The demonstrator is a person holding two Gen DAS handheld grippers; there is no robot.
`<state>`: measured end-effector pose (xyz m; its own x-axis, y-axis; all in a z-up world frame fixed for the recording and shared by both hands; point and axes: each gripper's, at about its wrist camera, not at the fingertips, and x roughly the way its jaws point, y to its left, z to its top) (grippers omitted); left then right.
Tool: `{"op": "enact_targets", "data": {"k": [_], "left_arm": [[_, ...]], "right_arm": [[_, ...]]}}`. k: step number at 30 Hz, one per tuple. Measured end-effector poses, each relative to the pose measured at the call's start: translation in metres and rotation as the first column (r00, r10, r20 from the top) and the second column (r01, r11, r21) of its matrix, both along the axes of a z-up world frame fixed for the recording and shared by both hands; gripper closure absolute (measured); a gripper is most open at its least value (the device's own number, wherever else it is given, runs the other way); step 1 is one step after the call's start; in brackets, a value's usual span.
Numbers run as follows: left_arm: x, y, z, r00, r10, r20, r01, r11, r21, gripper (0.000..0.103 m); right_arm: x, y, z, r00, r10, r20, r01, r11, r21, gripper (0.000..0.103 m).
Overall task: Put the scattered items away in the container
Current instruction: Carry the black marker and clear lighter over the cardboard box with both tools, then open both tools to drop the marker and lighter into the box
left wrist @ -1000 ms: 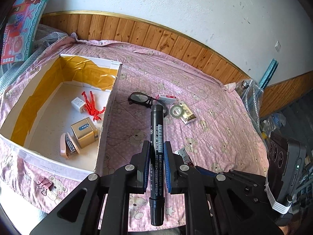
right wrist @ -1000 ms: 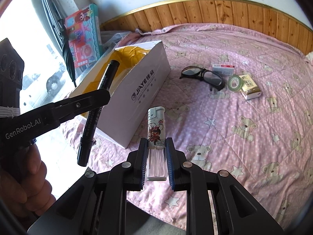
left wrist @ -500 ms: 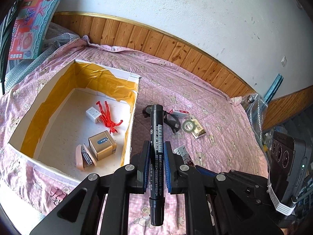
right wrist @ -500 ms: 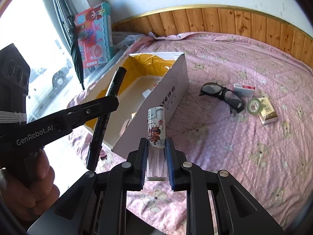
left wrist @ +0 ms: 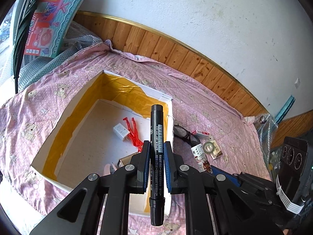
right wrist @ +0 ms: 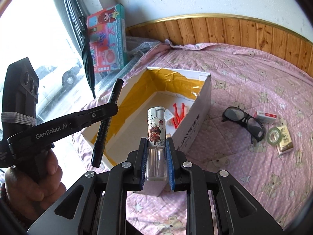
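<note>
Two grippers loaded: left gripper point(left wrist: 156, 168) pinching marker point(left wrist: 156, 135) mid-barrel, light, stiff, slippery; right gripper point(right wrist: 156, 162) pinching lighter point(right wrist: 156, 129) base. Box point(right wrist: 197, 105) at 12 o'clock.

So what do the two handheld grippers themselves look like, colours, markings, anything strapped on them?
Both are matte black with angular, cut-out frames and silver pivot screws. The left gripper and right gripper each carry blue ribbed pads on the inner finger faces. Seen from the right wrist, the left one's arm bears white "GenRobot.AI" lettering, and its upright black camera block is bound with white bands. No sleeve is visible.
</note>
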<state>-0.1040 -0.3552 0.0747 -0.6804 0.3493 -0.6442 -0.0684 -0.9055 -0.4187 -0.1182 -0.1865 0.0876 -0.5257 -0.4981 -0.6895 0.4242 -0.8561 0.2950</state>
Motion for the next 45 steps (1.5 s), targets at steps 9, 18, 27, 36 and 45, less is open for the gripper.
{"op": "enact_targets", "data": {"k": [9,18,27,36,45], "left_arm": [[-0.030,-0.032,-0.008,0.996,0.072,0.049,-0.070,0.997,-0.031,0.089],[-0.066,-0.041,-0.023,0.990,0.103,0.101,-0.093,0.991,-0.099,0.089],[-0.095,-0.043,-0.040,0.983,0.114,0.147,-0.093,0.986,-0.141,0.089],[-0.101,-0.056,-0.056,0.969,0.158,0.189,-0.139,0.984,-0.109,0.075],[-0.090,-0.047,-0.061,0.970,0.128,0.206,-0.113,0.990,-0.083,0.075]], "right_arm": [[-0.032,-0.039,-0.004,0.997,0.072,0.004,-0.072,0.997,0.002,0.084],[-0.066,-0.060,-0.025,0.993,0.102,0.054,-0.102,0.995,-0.003,0.084],[-0.095,-0.068,-0.039,0.992,0.098,0.082,-0.099,0.995,0.018,0.082],[-0.105,-0.047,-0.051,0.993,0.032,0.117,-0.028,0.999,-0.034,0.070],[-0.088,-0.041,-0.058,0.988,0.052,0.144,-0.041,0.996,-0.082,0.070]]}}
